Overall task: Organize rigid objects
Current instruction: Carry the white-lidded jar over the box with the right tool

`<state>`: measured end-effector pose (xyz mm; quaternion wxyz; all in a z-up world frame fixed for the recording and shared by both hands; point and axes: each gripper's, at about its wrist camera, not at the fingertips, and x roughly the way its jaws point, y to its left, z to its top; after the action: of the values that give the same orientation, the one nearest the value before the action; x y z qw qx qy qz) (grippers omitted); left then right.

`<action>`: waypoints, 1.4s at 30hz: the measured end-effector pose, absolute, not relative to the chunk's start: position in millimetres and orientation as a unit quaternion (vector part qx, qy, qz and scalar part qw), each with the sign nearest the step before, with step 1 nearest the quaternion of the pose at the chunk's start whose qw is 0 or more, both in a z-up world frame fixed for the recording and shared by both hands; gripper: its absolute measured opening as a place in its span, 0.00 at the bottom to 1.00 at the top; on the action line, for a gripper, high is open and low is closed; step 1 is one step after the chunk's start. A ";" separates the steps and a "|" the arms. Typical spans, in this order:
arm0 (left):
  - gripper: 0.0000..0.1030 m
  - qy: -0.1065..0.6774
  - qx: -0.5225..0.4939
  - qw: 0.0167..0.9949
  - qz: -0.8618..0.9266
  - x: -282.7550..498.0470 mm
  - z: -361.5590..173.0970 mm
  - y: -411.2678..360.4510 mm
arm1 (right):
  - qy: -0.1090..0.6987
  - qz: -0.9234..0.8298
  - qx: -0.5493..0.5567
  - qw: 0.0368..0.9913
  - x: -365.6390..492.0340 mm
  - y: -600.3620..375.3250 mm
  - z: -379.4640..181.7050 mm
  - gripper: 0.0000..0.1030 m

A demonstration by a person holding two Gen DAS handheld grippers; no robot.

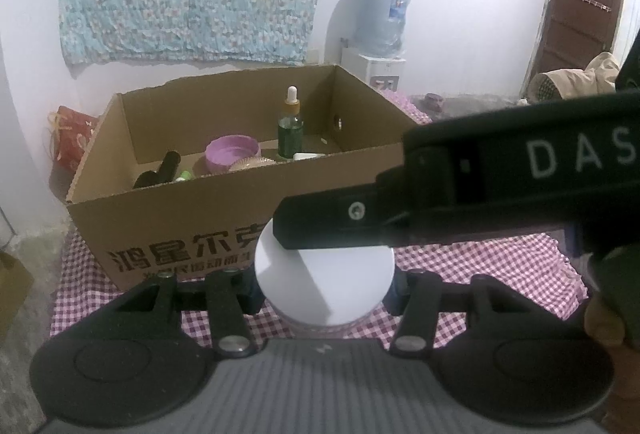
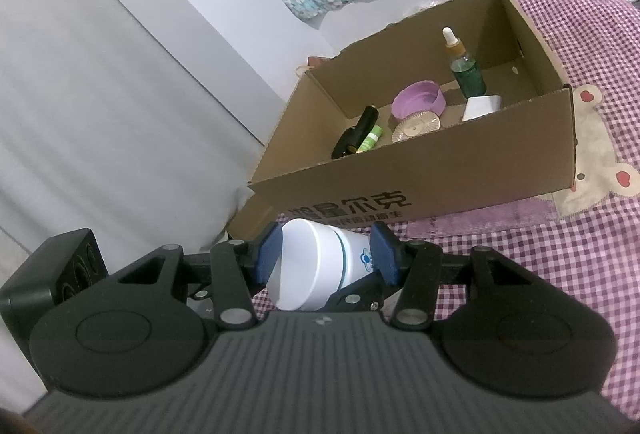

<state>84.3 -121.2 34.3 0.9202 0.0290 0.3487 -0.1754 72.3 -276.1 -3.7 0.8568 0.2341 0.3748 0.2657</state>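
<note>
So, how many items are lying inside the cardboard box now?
6 visible: black bottle and green tube at left, purple lid and beige disc mid, dropper bottle and white piece at right. The near wall may hide more.

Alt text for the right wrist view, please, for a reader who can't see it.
The right gripper clamps a white jar between its blue pads, lid toward the camera. Behind it, on a pink checked cloth, an open cardboard box holds a green dropper bottle, a purple lid and smaller items.
</note>
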 end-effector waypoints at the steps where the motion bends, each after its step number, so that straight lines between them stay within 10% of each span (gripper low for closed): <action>1: 0.53 0.347 0.029 0.921 -0.175 83.7 35.1 -121.0 | 0.374 0.266 0.233 0.857 71.4 -275.9 -2.7 0.48; 29: 0.53 0.300 0.009 0.918 -0.261 186.6 117.5 -147.8 | 0.279 0.265 0.198 0.901 137.3 -308.8 100.8 0.48; 42: 0.53 0.393 -0.007 0.878 -0.272 266.2 49.1 -182.0 | 0.340 0.230 0.223 0.884 222.0 -356.2 27.3 0.48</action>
<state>266.2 -182.0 49.1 0.8783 -0.0073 0.3933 -0.2717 222.0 -356.2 27.3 0.8840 0.2232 0.3399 0.2305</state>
